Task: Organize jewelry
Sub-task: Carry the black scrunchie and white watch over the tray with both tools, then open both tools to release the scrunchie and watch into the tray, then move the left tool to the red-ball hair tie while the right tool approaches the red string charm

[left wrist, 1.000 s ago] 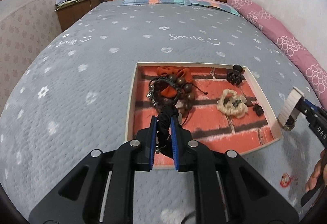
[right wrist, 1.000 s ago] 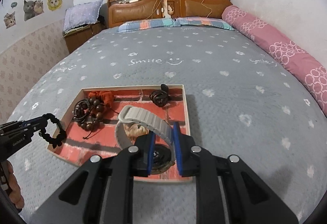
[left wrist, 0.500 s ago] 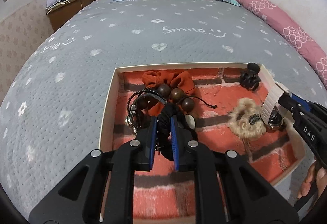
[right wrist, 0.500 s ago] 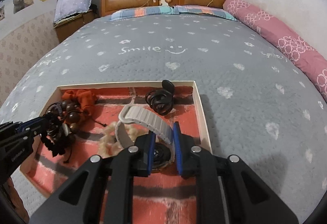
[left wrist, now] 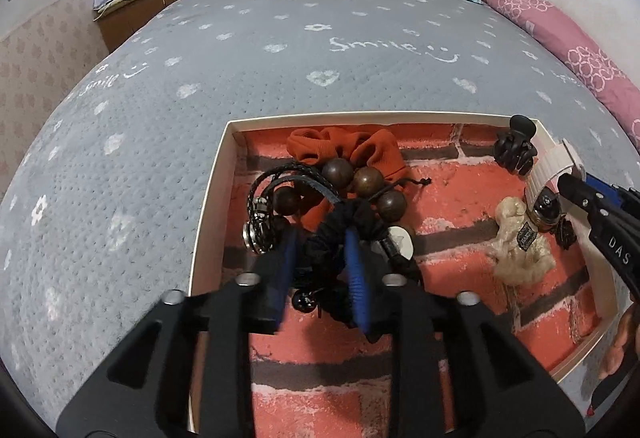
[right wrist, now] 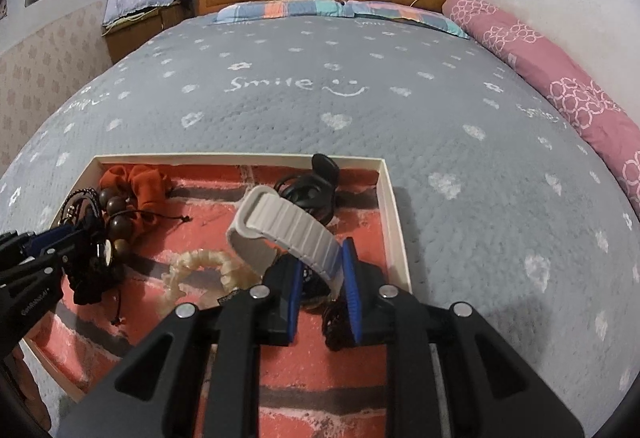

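Left tongs [left wrist: 320, 258] parted, loose around black scrunchie [left wrist: 344, 226]; right tongs [right wrist: 322, 270] half-open, watch [right wrist: 280, 230] between. Your tray [left wrist: 208, 198] directly below both.

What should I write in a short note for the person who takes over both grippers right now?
Left gripper: open, the black bracelet loose between its fingers, low in the tray beside the wooden beads and orange scrunchie.
Right gripper: appears open around the white watch, also low in the tray, near the cream scrunchie and black clip.
Done: both pieces are brought into the tray.
Left: lift both grippers clear, and check that the watch stays down. No other loose piece shows on the bed in these views.
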Demonstrator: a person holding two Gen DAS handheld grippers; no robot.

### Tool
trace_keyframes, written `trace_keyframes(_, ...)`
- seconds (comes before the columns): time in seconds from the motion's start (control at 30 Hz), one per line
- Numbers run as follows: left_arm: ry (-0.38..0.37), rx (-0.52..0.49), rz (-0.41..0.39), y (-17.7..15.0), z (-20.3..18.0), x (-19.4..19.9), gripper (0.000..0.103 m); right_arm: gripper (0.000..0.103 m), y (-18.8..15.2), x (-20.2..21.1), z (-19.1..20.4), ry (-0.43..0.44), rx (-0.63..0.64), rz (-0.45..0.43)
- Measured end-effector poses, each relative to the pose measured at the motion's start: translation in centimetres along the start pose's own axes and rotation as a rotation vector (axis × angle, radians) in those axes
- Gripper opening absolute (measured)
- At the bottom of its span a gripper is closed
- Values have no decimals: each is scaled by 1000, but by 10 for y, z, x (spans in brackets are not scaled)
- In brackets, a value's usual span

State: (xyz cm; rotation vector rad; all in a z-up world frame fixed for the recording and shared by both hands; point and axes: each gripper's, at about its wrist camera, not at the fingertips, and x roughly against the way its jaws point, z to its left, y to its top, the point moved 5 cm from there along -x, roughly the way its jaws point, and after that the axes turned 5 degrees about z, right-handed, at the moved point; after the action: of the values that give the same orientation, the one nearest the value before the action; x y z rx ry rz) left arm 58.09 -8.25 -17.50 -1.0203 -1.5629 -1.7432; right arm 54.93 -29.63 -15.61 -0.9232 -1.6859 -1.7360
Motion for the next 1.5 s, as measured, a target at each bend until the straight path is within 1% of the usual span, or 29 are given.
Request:
trace_keyframes(0.03, 1, 1, 0, 0, 0, 1, 37, 23, -2, 0, 1, -3, 8, 5)
trace_keyframes(0.07, 0, 1, 2, -1, 0, 2, 38, 23, -3, 1, 3, -7, 17, 9)
trace_keyframes(0.1, -3, -1, 4, -1, 0, 4, 41, 28, -5, 1, 4, -4, 23, 14)
trace_keyframes(0.13, -3, -2, 5, -2, 0, 5, 47, 35, -6, 3, 4, -2, 24, 17)
trace_keyframes(0.17, 3, -5, 3, -4, 0, 7, 50, 38, -6, 4, 4, -5, 25, 15)
trace_keyframes(0.23, 13, -10, -7, -7, 1, 14, 61, 46, -8, 10, 3, -4, 21, 13)
trace_keyframes(0.27, 14, -9, -10, -8, 2, 17, 63, 48, -8, 12, 2, 0, 20, 16)
trace_keyframes(0.33, 11, 0, -14, -12, 5, 24, 75, 55, -11, 20, 2, 11, 16, 12)
trace_keyframes(0.37, 6, 5, -17, -13, 7, 28, 78, 57, -13, 26, 1, 17, 9, 2)
trace_keyframes(0.43, 1, 20, -25, -19, 12, 38, 84, 65, -15, 37, 0, 26, 5, -15)
trace_keyframes(0.5, -5, 28, -31, -26, 17, 49, 87, 67, -20, 50, 0, 25, 15, -32)
trace_keyframes(0.57, 5, 30, -44, -32, 21, 60, 91, 68, -25, 61, 0, 26, 26, -43)
trace_keyframes(0.6, 17, 32, -56, -36, 24, 70, 93, 72, -27, 65, -1, 22, 29, -47)
trace_keyframes(0.63, 19, 34, -60, -38, 25, 75, 94, 77, -30, 72, -3, 16, 31, -55)
trace_keyframes(0.77, 13, 45, -76, -52, 31, 102, 98, 79, -40, 95, -10, 0, 33, -80)
trace_keyframes(0.83, 13, 51, -73, -59, 32, 111, 98, 85, -45, 105, -14, -4, 35, -91)
trace_keyframes(0.9, 3, 51, -72, -66, 33, 121, 98, 88, -50, 117, -18, -15, 39, -108)
trace_keyframes(0.97, 14, 45, -86, -73, 32, 133, 98, 88, -56, 128, -22, -21, 39, -122)
trace_keyframes(1.07, 12, 40, -93, -83, 32, 144, 98, 90, -68, 141, -29, -24, 42, -124)
trace_keyframes(1.17, 15, 21, -109, -99, 28, 157, 98, 94, -87, 153, -38, -33, 50, -129)
trace_keyframes(1.3, 15, 7, -101, -123, 21, 160, 98, 95, -112, 159, -50, -49, 61, -118)
trace_keyframes(1.43, 6, 18, -80, -145, 20, 156, 98, 95, -139, 163, -60, -64, 66, -113)
trace_keyframes(1.5, -3, 20, -72, -155, 19, 153, 98, 95, -151, 163, -65, -50, 52, -104)
